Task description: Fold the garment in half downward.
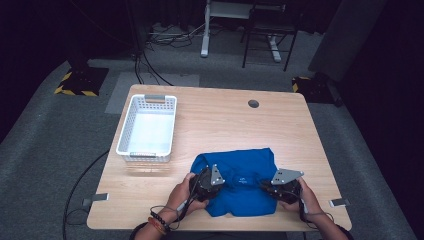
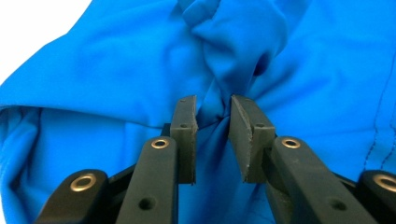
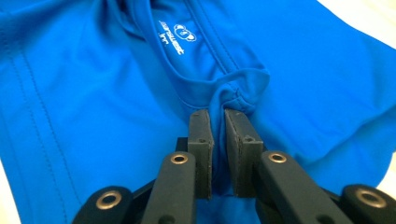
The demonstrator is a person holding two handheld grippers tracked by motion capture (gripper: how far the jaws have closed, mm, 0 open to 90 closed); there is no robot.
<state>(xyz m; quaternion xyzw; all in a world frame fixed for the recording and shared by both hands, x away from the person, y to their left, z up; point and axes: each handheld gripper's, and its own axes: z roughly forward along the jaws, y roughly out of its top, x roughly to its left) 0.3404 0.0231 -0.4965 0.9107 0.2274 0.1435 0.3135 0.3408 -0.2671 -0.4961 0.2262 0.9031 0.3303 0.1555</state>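
A blue shirt lies crumpled on the near middle of the wooden table. My left gripper rests on the shirt's left part, held by a hand with wrist bands. In the left gripper view its jaws pinch a gathered fold of the blue shirt. My right gripper sits at the shirt's right side. In the right gripper view it is shut on the collar seam of the shirt, just below the white neck label.
A white slatted basket stands empty at the table's left. A round cable hole is near the far edge. Small grey tabs sit at the near corners. A chair and desk legs stand on the floor beyond.
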